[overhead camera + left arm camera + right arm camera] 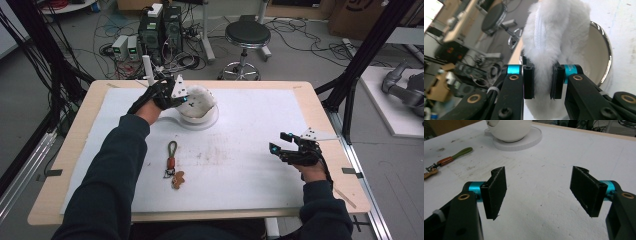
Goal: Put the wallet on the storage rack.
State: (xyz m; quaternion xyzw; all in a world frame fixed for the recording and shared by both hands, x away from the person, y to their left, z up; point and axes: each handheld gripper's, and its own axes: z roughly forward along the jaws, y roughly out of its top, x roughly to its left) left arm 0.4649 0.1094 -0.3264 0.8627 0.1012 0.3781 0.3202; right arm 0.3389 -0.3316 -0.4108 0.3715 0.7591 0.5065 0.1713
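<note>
On the white-matted desk [250, 125], at twelve o'clock, the left gripper [543, 81] clamps a soft, light, compressible furry zip pouch [554, 32] mid-body over the bowl [599, 50], a secure hold, while the right gripper [539, 192] idles at four o'clock, jaws apart.

floor [300, 60]: grey, strewn with cables | stool [247, 35]: black round seat, chrome base, beyond table | computer towers [161, 27]: on floor, far left of stool | cardboard boxes [350, 15]: far right | black frame posts [370, 50]: both sides | table [320, 115]: light wood edge
</note>
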